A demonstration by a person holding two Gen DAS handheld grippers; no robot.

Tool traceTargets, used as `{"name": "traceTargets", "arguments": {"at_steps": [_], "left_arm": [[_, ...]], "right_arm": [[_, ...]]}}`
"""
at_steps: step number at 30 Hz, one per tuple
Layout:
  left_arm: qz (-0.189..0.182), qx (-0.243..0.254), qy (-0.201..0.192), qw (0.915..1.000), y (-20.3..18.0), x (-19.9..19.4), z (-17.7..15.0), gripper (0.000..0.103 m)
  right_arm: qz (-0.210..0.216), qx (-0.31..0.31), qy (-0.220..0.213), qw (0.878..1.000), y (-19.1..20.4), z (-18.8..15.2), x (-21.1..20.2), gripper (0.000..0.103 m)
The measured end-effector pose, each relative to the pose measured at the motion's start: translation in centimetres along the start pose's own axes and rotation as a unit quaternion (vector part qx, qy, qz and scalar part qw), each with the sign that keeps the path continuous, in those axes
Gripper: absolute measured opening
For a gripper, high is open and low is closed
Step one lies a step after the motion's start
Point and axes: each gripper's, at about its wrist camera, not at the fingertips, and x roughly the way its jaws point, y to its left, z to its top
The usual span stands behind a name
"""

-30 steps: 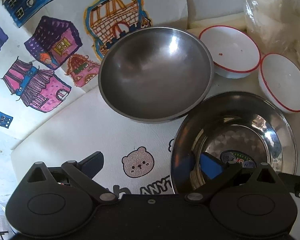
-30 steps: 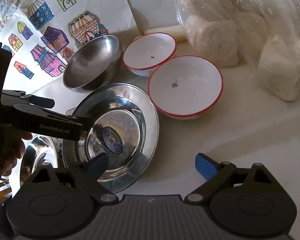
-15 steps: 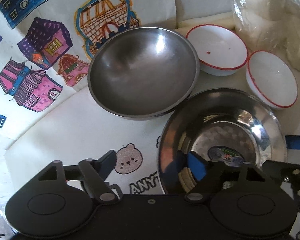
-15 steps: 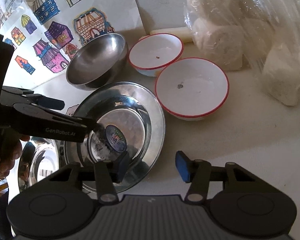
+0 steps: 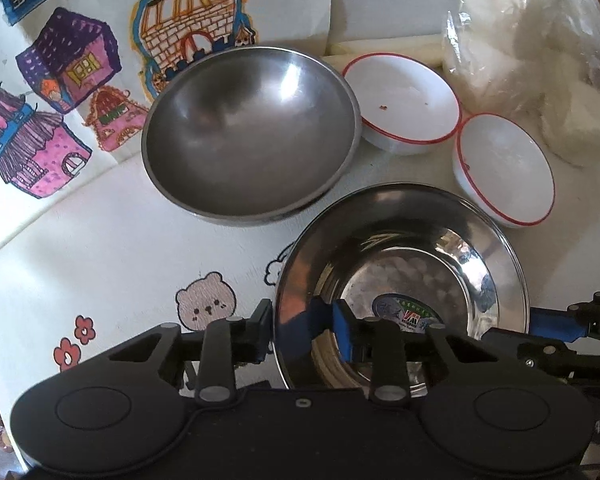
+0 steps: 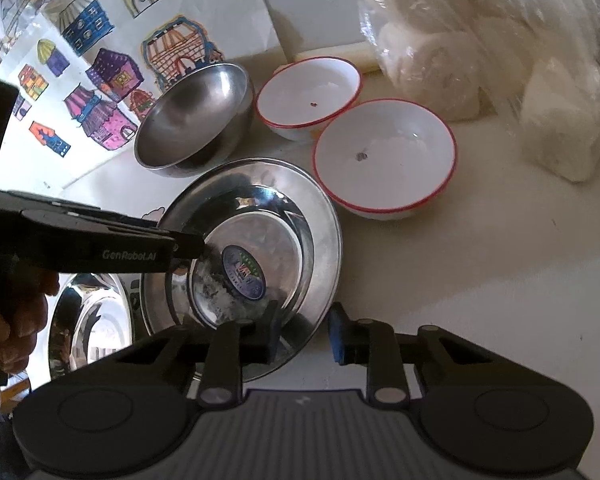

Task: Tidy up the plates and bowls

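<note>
A shiny steel plate (image 5: pixel 500 264) with a round sticker in its middle lies on the white table. My left gripper (image 5: pixel 302 332) straddles its left rim, one finger outside and the blue pad inside. Its jaws are closing with the rim between them. My right gripper (image 6: pixel 304 336) straddles the same plate's (image 6: pixel 324 216) near right rim, jaws closing too, a sliver of gap still showing at the blue pad. A deep steel bowl (image 5: pixel 252 136) stands behind the plate. Two white bowls with red rims (image 5: pixel 408 96) (image 5: pixel 504 168) sit to its right.
A plastic bag of white lumps (image 6: pixel 500 40) fills the far right. A second steel plate (image 6: pixel 88 328) lies at the lower left, beside the person's hand (image 6: pixel 16 320). A cloth with coloured house drawings (image 5: pixel 60 80) covers the table's left side. Bare table (image 6: pixel 500 260) lies right of the plate.
Both grippers' jaws have narrowed from wide open to close around the sticker plate's rim. The left gripper edged in over the left rim. The right gripper kept its place.
</note>
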Motion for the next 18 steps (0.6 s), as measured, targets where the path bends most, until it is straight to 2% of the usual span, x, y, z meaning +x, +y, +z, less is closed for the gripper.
{"name": "traceTargets", "arguments": {"at_steps": [7,18], "left_arm": [[-0.022,-0.006,0.006,0.9997,-0.3,-0.6,-0.9,0.029],[-0.053,-0.009,0.018,0.9984,-2.1,-2.1,-4.3,0.027]], "right_arm": [[0.000,0.022,0.001,1.000,-0.7,-0.9,-0.9,0.023],[-0.006,0.075,0.001,0.997,-2.1,-3.5,-3.7,0.018]]}}
